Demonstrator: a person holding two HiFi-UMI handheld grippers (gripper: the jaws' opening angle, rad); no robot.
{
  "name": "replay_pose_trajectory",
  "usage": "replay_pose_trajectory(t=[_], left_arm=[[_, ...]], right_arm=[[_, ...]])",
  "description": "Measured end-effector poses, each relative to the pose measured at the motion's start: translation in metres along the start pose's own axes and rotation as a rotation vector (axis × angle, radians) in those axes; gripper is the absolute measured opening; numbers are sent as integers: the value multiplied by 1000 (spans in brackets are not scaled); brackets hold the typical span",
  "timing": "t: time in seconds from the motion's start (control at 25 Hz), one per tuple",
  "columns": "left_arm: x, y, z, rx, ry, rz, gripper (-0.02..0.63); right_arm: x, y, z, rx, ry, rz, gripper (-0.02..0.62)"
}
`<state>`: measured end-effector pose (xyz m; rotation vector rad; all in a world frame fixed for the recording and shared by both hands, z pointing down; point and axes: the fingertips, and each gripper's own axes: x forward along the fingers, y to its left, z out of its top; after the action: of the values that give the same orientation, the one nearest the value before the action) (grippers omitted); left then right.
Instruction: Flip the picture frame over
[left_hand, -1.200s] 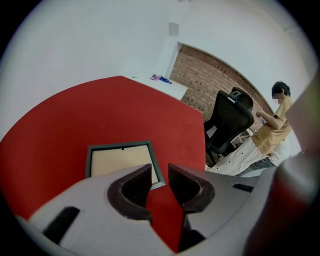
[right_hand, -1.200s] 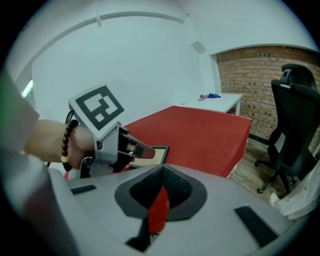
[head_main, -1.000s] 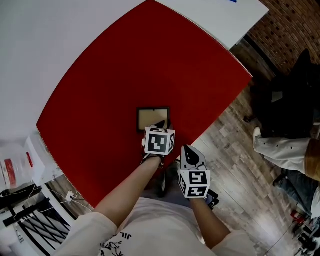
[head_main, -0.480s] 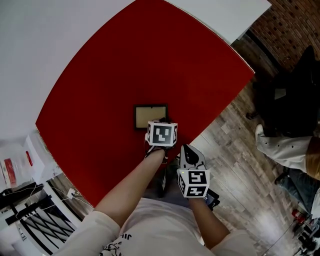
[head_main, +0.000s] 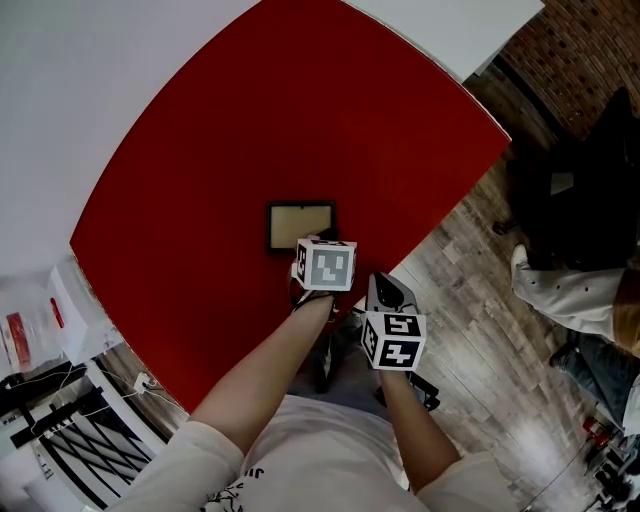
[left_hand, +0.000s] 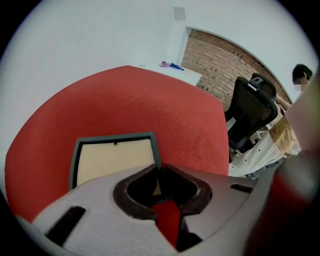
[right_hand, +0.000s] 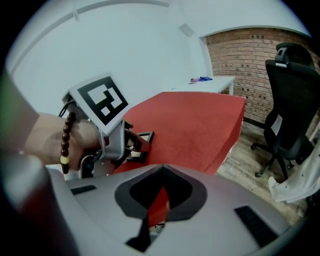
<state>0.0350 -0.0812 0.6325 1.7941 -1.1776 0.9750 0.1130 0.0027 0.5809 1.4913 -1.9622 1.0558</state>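
Note:
The picture frame (head_main: 300, 227) lies flat on the red mat (head_main: 250, 130), dark rim around a beige panel. My left gripper (head_main: 318, 245) points steeply down at its near right corner. In the left gripper view the frame's right rail (left_hand: 156, 150) runs between the tips of my left gripper (left_hand: 160, 171), whose jaws are closing on it. My right gripper (head_main: 386, 293) hangs off the mat's near edge, apart from the frame. In the right gripper view, my right gripper (right_hand: 162, 172) has its tips together with nothing in them, and the left gripper (right_hand: 127, 145) sits on the frame (right_hand: 145, 136).
The mat covers a white table (head_main: 60, 120). A black office chair (right_hand: 292, 100) stands on the wooden floor (head_main: 470, 290) to the right, with a seated person (head_main: 570, 300) beside it. Boxes and cables (head_main: 40, 360) lie at lower left.
My left gripper has dropped onto the frame's near right corner and its jaws have narrowed around the rail. The right gripper has come lower and a little closer to the mat. The frame stays flat.

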Motion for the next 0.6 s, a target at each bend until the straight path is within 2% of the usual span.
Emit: replay_pose_trajectory(t=[0.24, 0.48, 0.6], left_arm=[[-4, 2, -4, -11, -11, 12, 48], [-9, 0, -1, -33, -38, -7, 48], [-21, -3, 5, -53, -53, -44, 48]], right_arm=[[-2, 2, -5, 1, 0, 5, 5], [-2, 6, -3, -7, -13, 18, 5], [-2, 8, 2, -10, -26, 20, 5]])
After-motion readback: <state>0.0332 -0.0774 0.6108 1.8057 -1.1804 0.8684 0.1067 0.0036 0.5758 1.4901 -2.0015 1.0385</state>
